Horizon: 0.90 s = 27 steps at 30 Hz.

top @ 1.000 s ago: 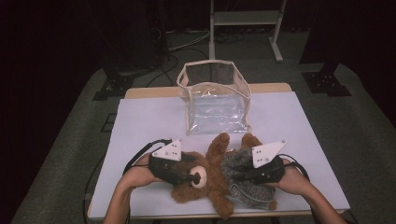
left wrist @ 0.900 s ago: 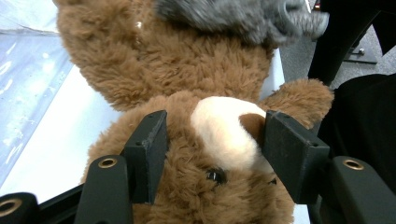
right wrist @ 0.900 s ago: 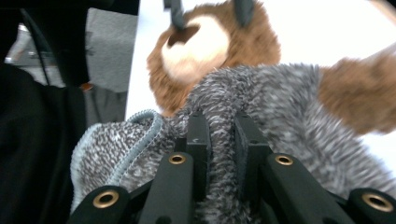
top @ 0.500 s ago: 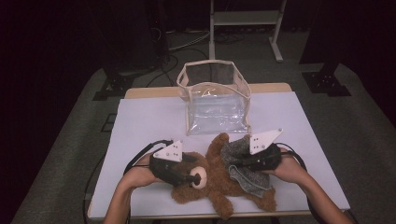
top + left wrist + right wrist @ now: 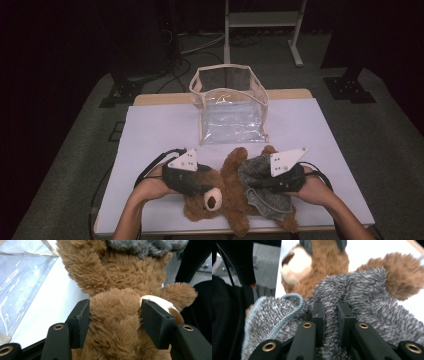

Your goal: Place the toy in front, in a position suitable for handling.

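Teddy bear: brown plush bear (image 5: pixel 225 192) lying flat at the near edge of the table, head toward the person's left, cream muzzle with a brown nose facing up; limbs spread.
Grey garment: knitted grey-white fabric (image 5: pixel 262 187) draped over the bear's body on the person's right side; a pale blue stitched hem shows in the right gripper view (image 5: pixel 284 312).
Left gripper: left gripper (image 5: pixel 115 315) sits astride the bear's head; both black jaws press into the brown fur, one on each side, muzzle just beside the right-hand jaw. Jaws have just been closing a little, with the head between them. High view places it at the bear's head (image 5: pixel 202 182).
Right gripper: right gripper (image 5: pixel 331 315) has its jaws nearly together, pinching a raised fold of the grey garment. High view shows it over the bear's body (image 5: pixel 260 182).
Hands: both forearms come in from the near edge, one behind each gripper.
Clear bag: transparent open-topped bag (image 5: pixel 230 112) with a beige rim, upright behind the bear, near but apart.
Table: white-covered top (image 5: pixel 160 130) with a wooden edge at the far side.
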Each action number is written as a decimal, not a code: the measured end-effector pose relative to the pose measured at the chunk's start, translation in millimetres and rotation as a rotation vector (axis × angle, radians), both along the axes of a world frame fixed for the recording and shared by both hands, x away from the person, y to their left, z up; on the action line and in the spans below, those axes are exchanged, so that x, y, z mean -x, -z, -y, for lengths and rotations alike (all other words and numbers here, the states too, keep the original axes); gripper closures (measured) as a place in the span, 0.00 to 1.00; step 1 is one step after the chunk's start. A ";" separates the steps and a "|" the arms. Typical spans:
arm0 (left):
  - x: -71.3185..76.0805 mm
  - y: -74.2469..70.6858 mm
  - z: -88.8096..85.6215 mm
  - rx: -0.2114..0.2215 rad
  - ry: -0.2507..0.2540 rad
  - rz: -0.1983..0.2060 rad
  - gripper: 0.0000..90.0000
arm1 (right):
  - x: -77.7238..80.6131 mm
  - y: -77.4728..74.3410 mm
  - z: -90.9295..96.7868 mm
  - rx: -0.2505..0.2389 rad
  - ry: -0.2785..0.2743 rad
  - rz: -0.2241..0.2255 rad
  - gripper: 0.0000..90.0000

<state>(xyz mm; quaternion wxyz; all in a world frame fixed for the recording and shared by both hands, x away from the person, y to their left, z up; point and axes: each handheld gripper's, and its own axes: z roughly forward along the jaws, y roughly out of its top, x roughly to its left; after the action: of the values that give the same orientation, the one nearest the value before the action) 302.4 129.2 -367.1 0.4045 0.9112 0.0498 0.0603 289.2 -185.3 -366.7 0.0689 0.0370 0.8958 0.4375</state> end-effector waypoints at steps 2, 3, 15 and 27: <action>0.6 0.8 1.2 0.000 -0.001 -0.002 0.46 | -1.5 -4.8 -4.5 -0.010 -0.012 0.009 0.87; 0.7 1.0 1.6 0.000 -0.003 -0.002 0.46 | -2.5 -6.5 -7.9 -0.010 -0.019 0.010 0.87; 3.2 0.3 3.3 -0.016 -0.002 0.011 0.47 | -10.3 -0.3 19.1 -0.007 0.042 -0.023 0.87; 4.6 -0.4 4.3 -0.034 0.016 0.028 0.47 | -16.6 -10.2 25.0 0.017 0.075 0.005 0.86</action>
<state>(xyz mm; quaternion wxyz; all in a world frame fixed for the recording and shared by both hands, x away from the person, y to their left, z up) 297.8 124.9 -366.7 0.3902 0.9173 0.0361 0.0706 305.8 -210.3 -356.4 0.0878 0.0686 0.8973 0.4271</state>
